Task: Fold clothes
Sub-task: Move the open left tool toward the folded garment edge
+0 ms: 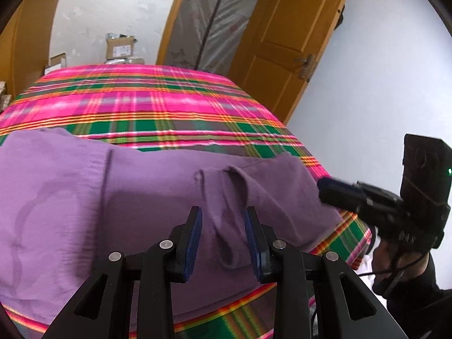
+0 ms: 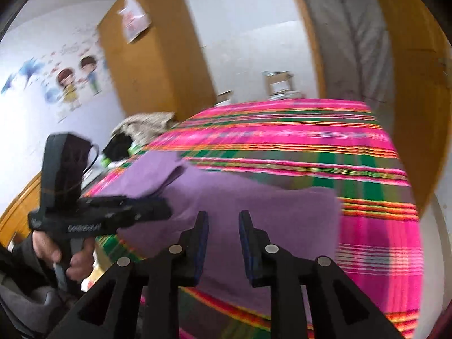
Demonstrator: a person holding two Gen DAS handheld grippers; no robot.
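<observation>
Right now your left gripper (image 1: 223,223) hovers with jaws partly open, a loose fold of the purple garment (image 1: 141,186) between them, seemingly ungripped. Your right gripper (image 2: 223,226) is partly open and empty. Beyond, the wrinkled, water-marked garment lies folded over on the plaid bedspread (image 1: 169,104); folds likely remain.

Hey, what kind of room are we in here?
Most likely a bedroom at home: a bed under a plaid sheet, a wooden wardrobe, and cartoon wall stickers.
</observation>
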